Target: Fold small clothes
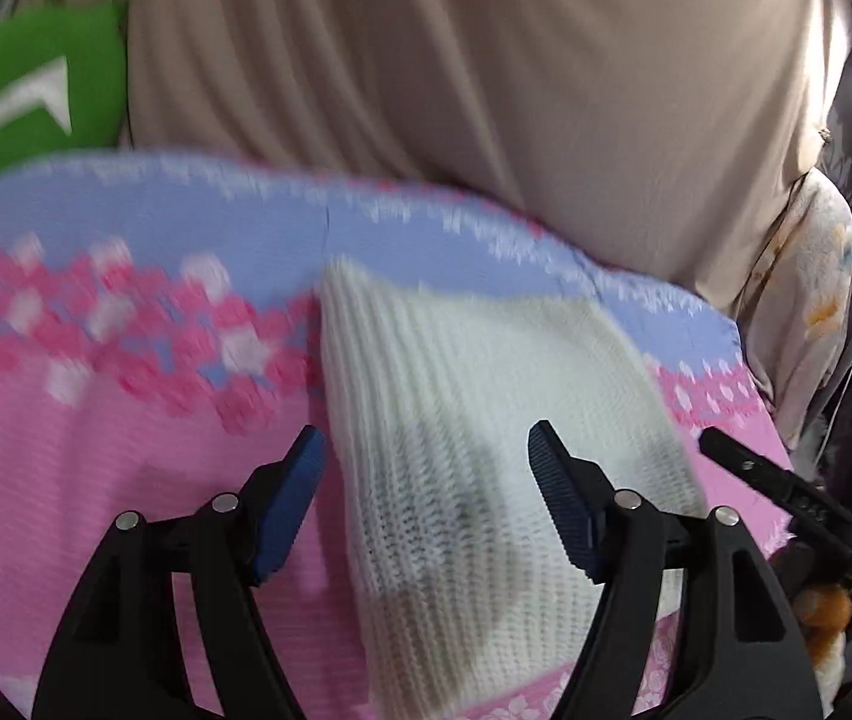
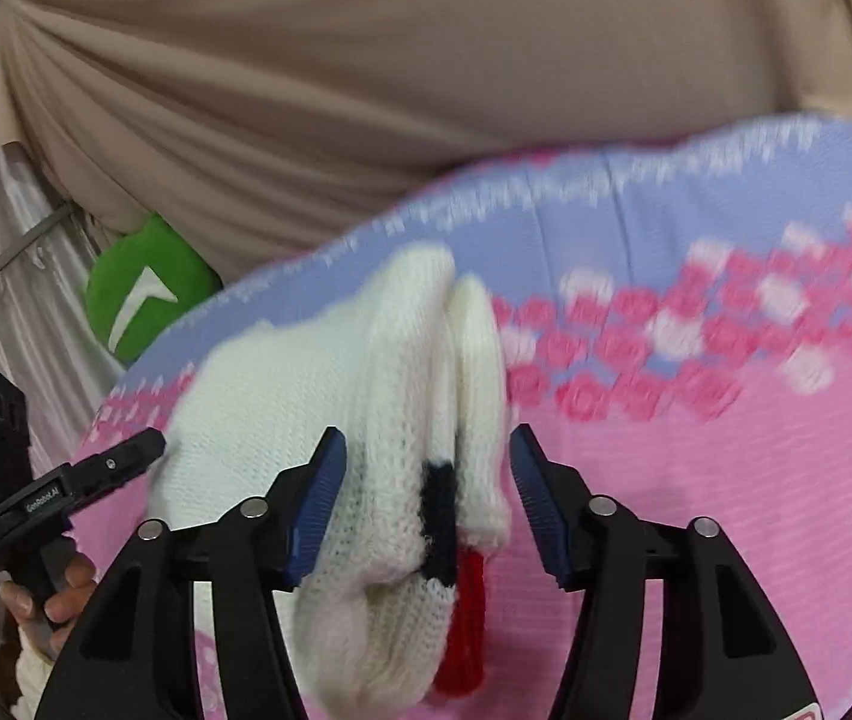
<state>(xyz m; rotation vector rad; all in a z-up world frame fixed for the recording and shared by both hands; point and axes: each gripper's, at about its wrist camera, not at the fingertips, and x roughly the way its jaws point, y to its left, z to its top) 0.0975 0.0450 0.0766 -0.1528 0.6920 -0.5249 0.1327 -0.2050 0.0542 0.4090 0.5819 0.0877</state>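
Left wrist view: the left gripper hangs with its blue pads spread wide, holding nothing, over a white knitted garment that lies on the pink and blue mat. The knit runs from about 12 o'clock of the gripper down between the fingers toward 6 o'clock; a green cushion sits at 10 o'clock and a beige drape fills the top, while the other tool's black tip shows at 3 o'clock. Right wrist view: the right gripper is likewise parted and empty, the same garment bunched between its fingers, with a dark stripe and a red edge showing near 6 o'clock. The left tool and the hand holding it appear at 8 o'clock. The picture is smeared, so whether the pads touch the wool I cannot tell. To fold well, I judge each gripper should close on a single outer edge, not the doubled bulk, and carry it over level so the layers stack squarely.
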